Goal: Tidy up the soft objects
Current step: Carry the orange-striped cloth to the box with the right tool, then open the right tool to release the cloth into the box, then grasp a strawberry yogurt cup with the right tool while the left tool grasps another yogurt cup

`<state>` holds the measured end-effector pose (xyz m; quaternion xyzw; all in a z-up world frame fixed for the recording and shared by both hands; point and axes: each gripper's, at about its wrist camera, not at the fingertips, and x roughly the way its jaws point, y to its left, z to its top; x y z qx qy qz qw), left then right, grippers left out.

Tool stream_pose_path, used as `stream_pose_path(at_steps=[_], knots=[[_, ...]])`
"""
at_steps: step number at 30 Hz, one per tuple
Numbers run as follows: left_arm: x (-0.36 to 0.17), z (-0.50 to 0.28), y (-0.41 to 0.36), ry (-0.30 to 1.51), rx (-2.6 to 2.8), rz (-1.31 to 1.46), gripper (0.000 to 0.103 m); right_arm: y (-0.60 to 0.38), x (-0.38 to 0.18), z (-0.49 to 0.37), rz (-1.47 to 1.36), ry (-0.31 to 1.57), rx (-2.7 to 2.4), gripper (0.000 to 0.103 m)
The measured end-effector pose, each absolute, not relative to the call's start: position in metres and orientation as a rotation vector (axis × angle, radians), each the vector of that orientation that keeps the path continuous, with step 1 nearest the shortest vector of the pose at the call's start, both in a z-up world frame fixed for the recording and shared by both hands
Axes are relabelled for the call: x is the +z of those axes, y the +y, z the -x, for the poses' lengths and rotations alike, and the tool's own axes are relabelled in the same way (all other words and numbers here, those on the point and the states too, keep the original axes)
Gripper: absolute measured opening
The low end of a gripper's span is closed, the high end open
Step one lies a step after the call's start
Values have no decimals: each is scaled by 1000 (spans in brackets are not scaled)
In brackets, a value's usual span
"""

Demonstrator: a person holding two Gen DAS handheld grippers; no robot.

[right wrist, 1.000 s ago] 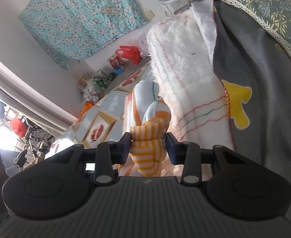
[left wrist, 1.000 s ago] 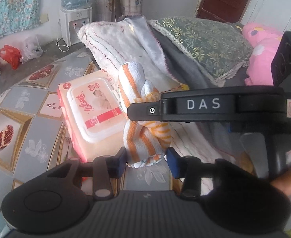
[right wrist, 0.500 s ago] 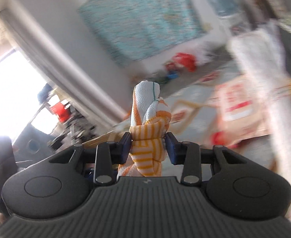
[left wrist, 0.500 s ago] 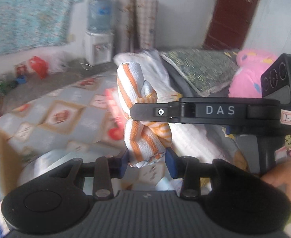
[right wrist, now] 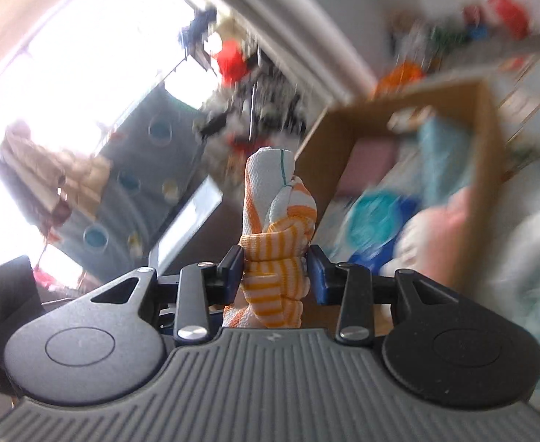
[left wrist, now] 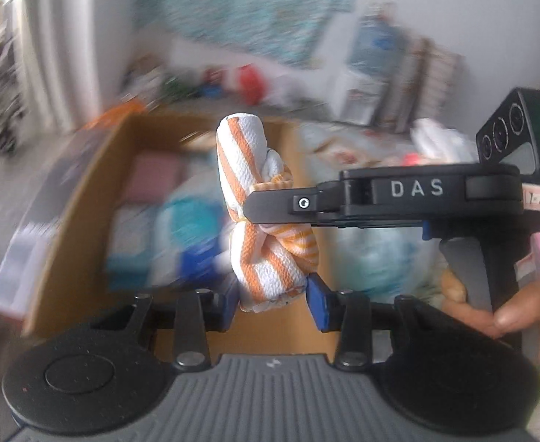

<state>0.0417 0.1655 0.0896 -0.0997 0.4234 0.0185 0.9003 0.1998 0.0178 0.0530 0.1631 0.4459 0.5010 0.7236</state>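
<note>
Both tools [left wrist: 272,304] [right wrist: 275,270] clamp the knotted orange-striped cloth [left wrist: 259,221] between them.

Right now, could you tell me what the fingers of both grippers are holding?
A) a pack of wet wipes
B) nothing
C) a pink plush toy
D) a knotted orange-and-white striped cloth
D: the knotted orange-and-white striped cloth sits clamped between the left gripper fingers and the right gripper fingers.

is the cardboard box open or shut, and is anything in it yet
Open. The cardboard box has no lid or flaps over its top, and blurred pink, teal and blue items already lie inside; what they are cannot be told.
</note>
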Motion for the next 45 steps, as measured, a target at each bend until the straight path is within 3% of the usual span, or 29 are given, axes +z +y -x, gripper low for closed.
stream_pose_path(at_steps=[5,9,21,23,25,26,27,30,36,45], knots=[[55,-35,222,935,124,257,43,95,11,-200,-345,1174,1094,36],[42,-34,250,931,166,253,54,134,-18,-209,-346,1286,1048,36],[36,9,276,839,181,252,69,185,-80,-204,-339,1514,960,39],[37,14,277,820,179,262,71,187,-79,-199,-313,1532,953,44],[38,17,277,803,178,272,74,189,-76,-196,-283,1530,958,57],[39,19,277,795,179,276,75,189,-73,-195,-276,1535,957,69],[39,22,278,786,180,280,77,187,-70,-193,-278,1533,953,73],[42,29,276,755,180,299,80,179,-56,-185,-275,1493,988,79],[56,48,251,649,172,275,84,140,-18,-173,-349,1361,1082,80],[56,54,147,471,19,184,92,-56,45,-124,-600,819,1148,85]])
